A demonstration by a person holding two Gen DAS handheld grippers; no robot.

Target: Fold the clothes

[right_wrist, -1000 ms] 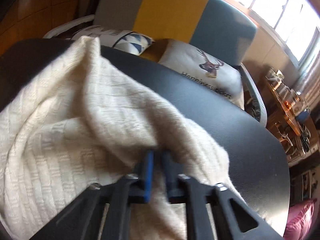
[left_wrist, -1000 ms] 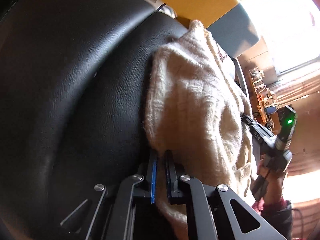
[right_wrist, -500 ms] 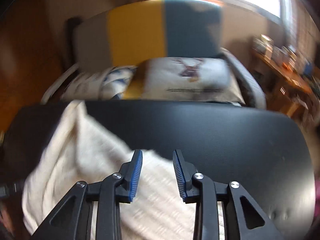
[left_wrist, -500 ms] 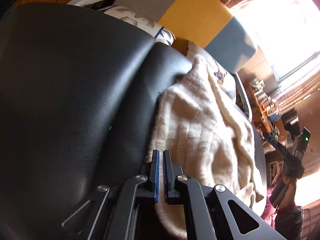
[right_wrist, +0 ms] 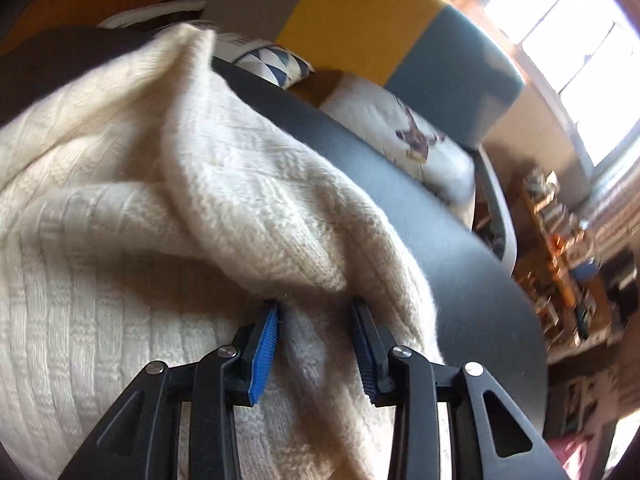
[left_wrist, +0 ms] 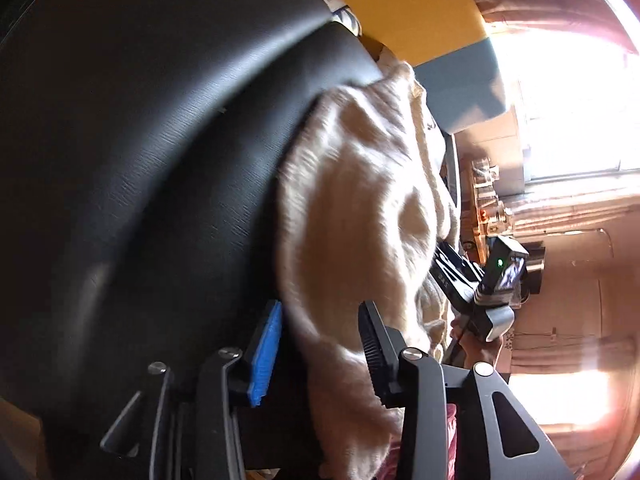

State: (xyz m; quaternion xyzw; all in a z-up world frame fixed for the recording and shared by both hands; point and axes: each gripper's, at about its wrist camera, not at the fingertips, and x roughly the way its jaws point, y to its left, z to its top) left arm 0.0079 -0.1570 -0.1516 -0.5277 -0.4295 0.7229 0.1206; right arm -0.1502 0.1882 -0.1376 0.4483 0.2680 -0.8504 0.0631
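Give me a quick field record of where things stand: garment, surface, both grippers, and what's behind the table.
garment: cream knit sweater, bunched in loose folds, not flat
surface: black table, sweater lying on it
left gripper: jaws open, sweater edge between the fingers, not clamped
right gripper: jaws open, a fold of knit between the fingers, not clamped
background: sofa in grey, yellow and blue panels, with a deer-print cushion
fold status: no neat fold visible
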